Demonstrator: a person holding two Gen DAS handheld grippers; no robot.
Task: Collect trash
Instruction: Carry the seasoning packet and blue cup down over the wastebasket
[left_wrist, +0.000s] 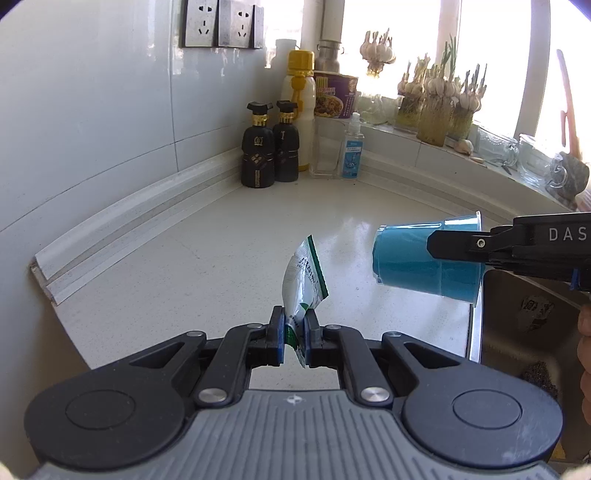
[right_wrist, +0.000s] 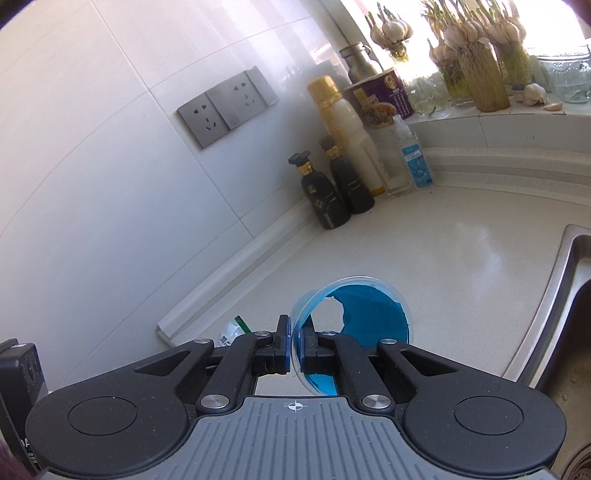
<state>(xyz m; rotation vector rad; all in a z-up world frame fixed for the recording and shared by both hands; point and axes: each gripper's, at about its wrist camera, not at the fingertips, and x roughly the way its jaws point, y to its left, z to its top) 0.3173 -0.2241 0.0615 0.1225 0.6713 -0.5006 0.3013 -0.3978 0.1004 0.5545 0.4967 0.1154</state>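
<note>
1. Trash in hand: a white-and-green packet (left_wrist: 304, 284) is pinched by its lower end in the left gripper (left_wrist: 294, 338), above the white counter (left_wrist: 221, 229).
2. A torn blue cup (right_wrist: 354, 314), lying sideways in the air, is clamped by its rim in the right gripper (right_wrist: 294, 350), near the sink (right_wrist: 546, 295).
3. Risk, as a judgement: the thin rim grip could slip, dropping the cup; the packet could slide out.

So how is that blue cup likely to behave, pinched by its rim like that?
The blue cup is probably light: the right tool carries it sideways by one thin wall. That rim looks translucent and thin, so it may flex or slip under the pinch. Its round body would likely roll if set down on the counter.
</note>
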